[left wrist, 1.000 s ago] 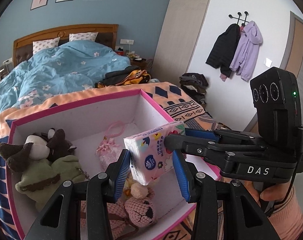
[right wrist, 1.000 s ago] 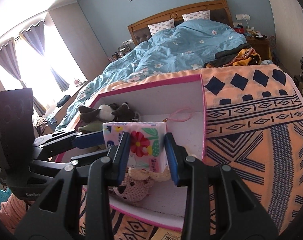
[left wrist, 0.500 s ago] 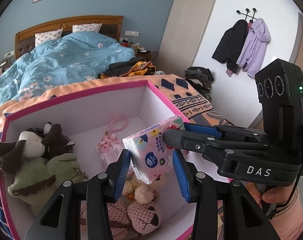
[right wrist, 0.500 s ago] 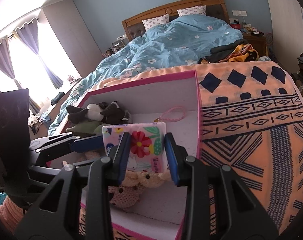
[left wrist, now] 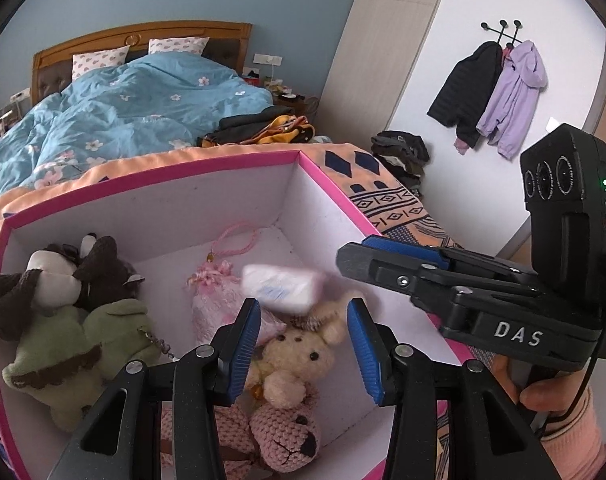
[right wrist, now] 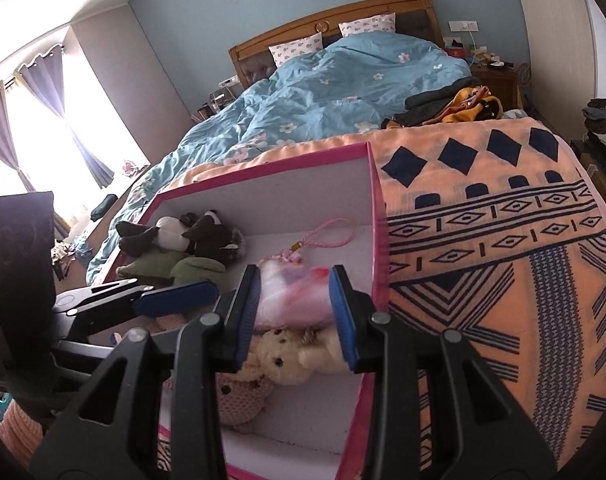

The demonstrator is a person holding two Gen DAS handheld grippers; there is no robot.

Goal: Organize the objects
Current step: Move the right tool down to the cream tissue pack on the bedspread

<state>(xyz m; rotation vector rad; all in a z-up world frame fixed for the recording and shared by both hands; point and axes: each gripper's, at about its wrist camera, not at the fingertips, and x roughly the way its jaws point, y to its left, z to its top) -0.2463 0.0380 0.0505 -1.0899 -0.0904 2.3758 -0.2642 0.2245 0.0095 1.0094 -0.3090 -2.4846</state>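
Only blurrily is the floral tissue pack point(left wrist: 283, 288) seen, loose beyond the opening left gripper point(left wrist: 303, 344); the right gripper's point(right wrist: 295, 316) narrow jaws cannot be judged holding it.

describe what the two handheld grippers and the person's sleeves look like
Both grippers are black plastic clamp-style frames with silver rivets and ribbed blue finger pads. The right gripper has white "DAS" lettering on its side, a black camera block on top with round lenses and a green light, and a thin black cable by the hand. The sleeves are salmon-pink ribbed knit.
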